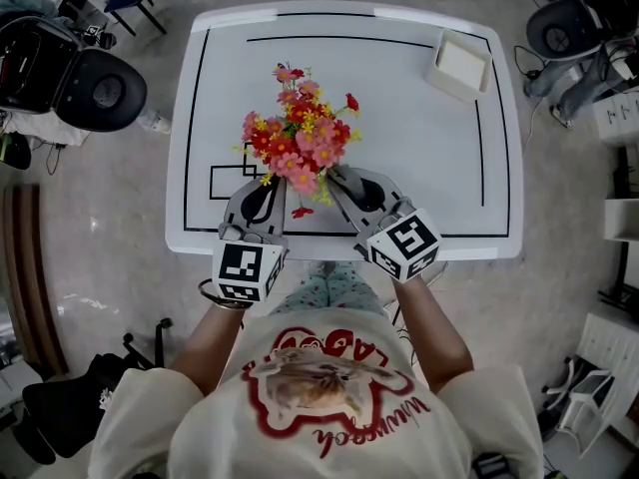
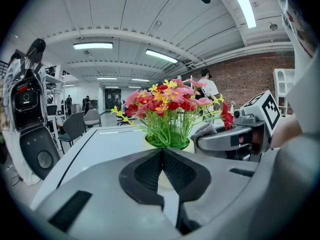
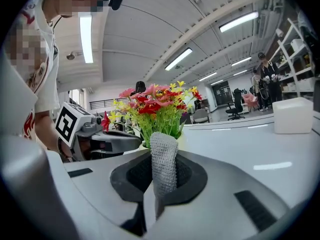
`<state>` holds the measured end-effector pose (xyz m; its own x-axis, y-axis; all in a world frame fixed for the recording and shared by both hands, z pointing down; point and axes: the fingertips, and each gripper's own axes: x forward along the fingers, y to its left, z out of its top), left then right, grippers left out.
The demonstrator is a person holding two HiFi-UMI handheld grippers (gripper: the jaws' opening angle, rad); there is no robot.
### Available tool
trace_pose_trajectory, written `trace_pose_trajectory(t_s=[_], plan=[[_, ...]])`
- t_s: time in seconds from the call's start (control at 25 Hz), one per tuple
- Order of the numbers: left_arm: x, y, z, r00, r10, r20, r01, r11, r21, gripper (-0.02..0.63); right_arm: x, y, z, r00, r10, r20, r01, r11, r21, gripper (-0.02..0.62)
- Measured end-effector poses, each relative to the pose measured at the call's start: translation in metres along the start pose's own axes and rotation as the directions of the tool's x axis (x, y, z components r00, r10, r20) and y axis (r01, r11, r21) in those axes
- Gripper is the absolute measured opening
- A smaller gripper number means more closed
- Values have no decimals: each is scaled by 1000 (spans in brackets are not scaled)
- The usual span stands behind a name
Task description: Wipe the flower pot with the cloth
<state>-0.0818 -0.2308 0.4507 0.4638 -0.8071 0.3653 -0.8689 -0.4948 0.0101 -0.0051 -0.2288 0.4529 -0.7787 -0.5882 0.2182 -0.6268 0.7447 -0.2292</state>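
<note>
A bunch of red, pink and yellow artificial flowers point(image 1: 300, 138) stands in a pale yellow pot point(image 2: 188, 146) near the front edge of the white table point(image 1: 419, 158). In the head view the blooms hide the pot. My left gripper point(image 1: 270, 181) sits at the pot's left side, shut with nothing between its jaws point(image 2: 162, 152). My right gripper point(image 1: 336, 178) is at the pot's right side, shut on a folded grey cloth point(image 3: 164, 143) that sticks up out of its jaws point(image 3: 163, 158), just in front of the flowers point(image 3: 156, 110). The left gripper view shows the cloth point(image 2: 205, 130) close by the pot.
A white box point(image 1: 459, 63) stands at the table's far right corner. Black lines mark the tabletop. Office chairs point(image 1: 95, 88) and shelving stand around the table, and people stand in the far background.
</note>
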Motion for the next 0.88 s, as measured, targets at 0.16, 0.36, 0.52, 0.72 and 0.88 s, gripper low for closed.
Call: trace_pose_trajectory(t_s=[0.16,0.36,0.52,0.72,0.88], plan=[[1,-3,-1,1000,-11,-6,11,1000,-4,2,-1,0,-2,1000,-19,8,19,1000,8,23],[3,-12,1,999,-36,-5,36,999,-10,2,-5,-7,0,999,-46,8,46,999,4,23],[5,-22,-2,998,-59,-11,59,998,-12,2,-8,-14,2,997,-79,15,79,997,8,23],[9,-37,4,995,-97,5,97,995,-17,2,-13,-18,1,991,-127,30,126,992,26,23],[11,-45,6,993,-117,2,117,993,-15,2,-16,-16,2,989,-141,41,140,990,32,23]])
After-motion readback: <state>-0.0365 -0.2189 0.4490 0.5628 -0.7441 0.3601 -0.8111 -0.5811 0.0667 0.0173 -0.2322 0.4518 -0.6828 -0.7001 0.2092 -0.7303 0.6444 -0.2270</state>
